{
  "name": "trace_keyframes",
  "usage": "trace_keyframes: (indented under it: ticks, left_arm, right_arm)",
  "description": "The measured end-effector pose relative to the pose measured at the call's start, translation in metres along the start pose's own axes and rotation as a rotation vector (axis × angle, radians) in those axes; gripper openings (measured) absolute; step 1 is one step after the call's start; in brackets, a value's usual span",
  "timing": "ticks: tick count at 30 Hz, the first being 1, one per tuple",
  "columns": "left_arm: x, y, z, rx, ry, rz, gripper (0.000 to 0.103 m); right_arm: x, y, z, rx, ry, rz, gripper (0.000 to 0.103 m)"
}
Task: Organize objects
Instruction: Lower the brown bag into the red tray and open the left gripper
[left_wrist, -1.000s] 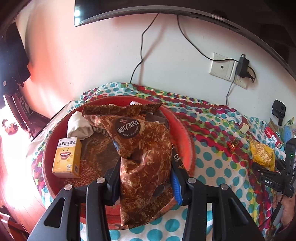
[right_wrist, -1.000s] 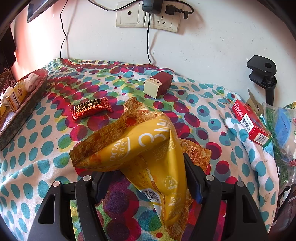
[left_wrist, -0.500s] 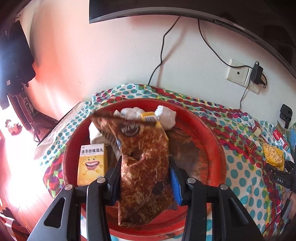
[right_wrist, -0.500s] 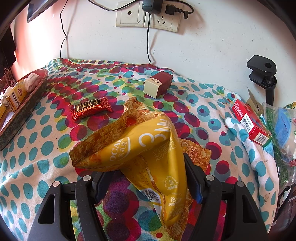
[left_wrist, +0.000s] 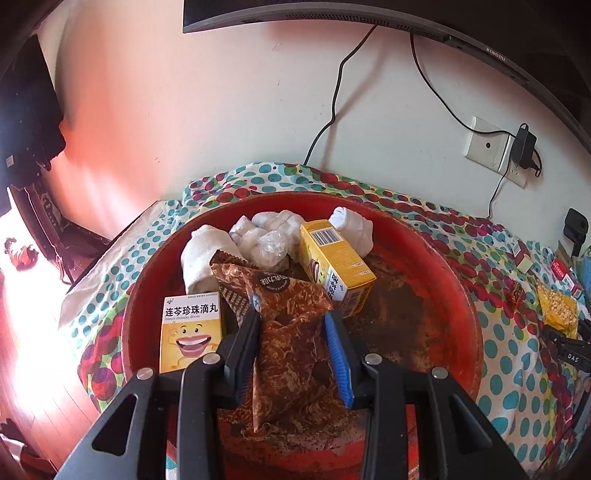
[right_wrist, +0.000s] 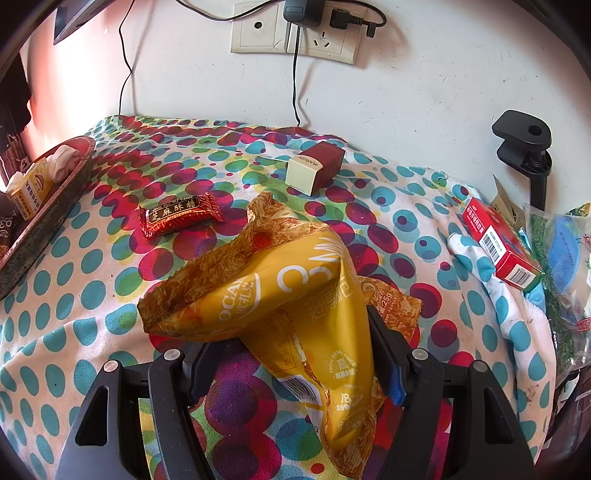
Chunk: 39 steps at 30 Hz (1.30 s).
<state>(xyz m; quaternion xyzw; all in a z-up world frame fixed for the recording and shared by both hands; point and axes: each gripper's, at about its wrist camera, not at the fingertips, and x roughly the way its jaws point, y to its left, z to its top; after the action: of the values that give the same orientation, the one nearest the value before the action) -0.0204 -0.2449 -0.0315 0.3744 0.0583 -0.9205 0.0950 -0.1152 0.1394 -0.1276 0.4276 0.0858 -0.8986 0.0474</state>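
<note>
Brown snack packet (left_wrist: 291, 343) between closing left hand-held gripper (left_wrist: 291, 325) jaws.

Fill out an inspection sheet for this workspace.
Surface: polka-dot cloth covers it.
Job's things: brown snack bag over red tray; yellow snack bag; red candy; two yellow boxes in the tray.
Clutter: maroon box, red carton, white wads.
Grippers: left hand-held gripper closing on the brown bag; right hand-held gripper grips the yellow bag.
Cables: black cords run to the wall socket.
Surroundings: white wall, monitor edge, black clamp.
</note>
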Motion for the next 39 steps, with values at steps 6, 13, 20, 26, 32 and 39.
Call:
trace_keyframes:
  ticks: [6, 13, 20, 26, 32, 39]
  left_arm:
    - [0.008, 0.001, 0.004, 0.014, -0.016, -0.002, 0.039]
    - [0.005, 0.000, -0.001, 0.081, 0.011, -0.048, 0.046]
    - [-0.027, -0.008, 0.003, 0.223, -0.067, -0.131, 0.057]
    - [-0.034, 0.004, 0.007, 0.226, -0.090, -0.165, 0.057]
    - [-0.029, 0.014, 0.009, 0.158, -0.060, -0.222, 0.057]
    - [-0.024, 0.006, 0.004, 0.179, -0.037, -0.229, 0.057]
  right_arm:
    - [0.000, 0.000, 0.000, -0.001, 0.000, -0.003, 0.069]
    - [0.000, 0.001, 0.001, -0.005, 0.000, -0.005, 0.068]
    - [-0.001, 0.006, 0.001, -0.031, -0.010, -0.029, 0.064]
    - [-0.007, 0.007, -0.002, -0.065, -0.044, -0.060, 0.063]
    - [-0.014, -0.012, -0.002, -0.003, -0.058, -0.039, 0.063]
    - [-0.048, -0.012, 0.025, 0.024, -0.141, 0.062, 0.063]
